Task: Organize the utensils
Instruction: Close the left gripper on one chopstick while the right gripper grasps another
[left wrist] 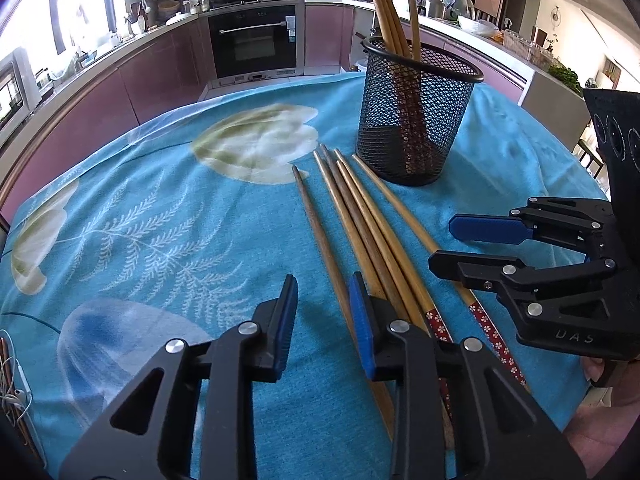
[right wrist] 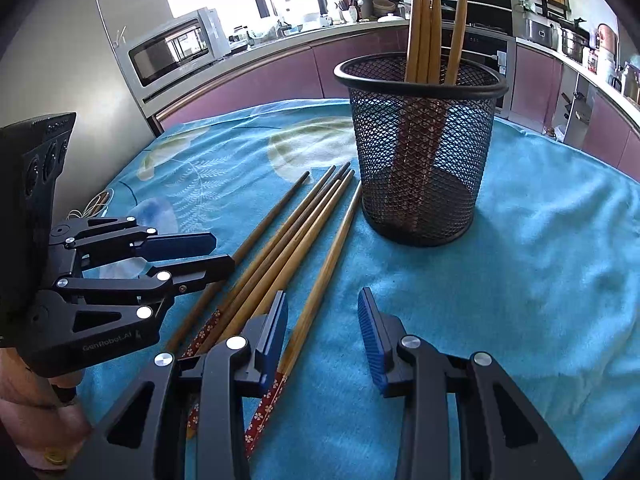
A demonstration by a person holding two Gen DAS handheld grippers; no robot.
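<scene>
Several wooden chopsticks (left wrist: 360, 232) with red flowered ends lie side by side on the blue cloth; they also show in the right wrist view (right wrist: 288, 248). A black mesh holder (left wrist: 416, 116) stands upright just beyond their tips and holds several chopsticks; it also shows in the right wrist view (right wrist: 420, 148). My left gripper (left wrist: 324, 320) is open and empty, low over the cloth at the left side of the chopsticks. My right gripper (right wrist: 324, 336) is open and empty, at their right side. Each gripper also shows in the other's view: the right (left wrist: 444, 244), the left (right wrist: 222, 252).
The table is covered by a blue flower-print cloth (left wrist: 160, 220). A coiled cable (left wrist: 12, 384) lies at its left edge. Kitchen counters, an oven (left wrist: 252, 40) and a microwave (right wrist: 176, 52) stand beyond the table.
</scene>
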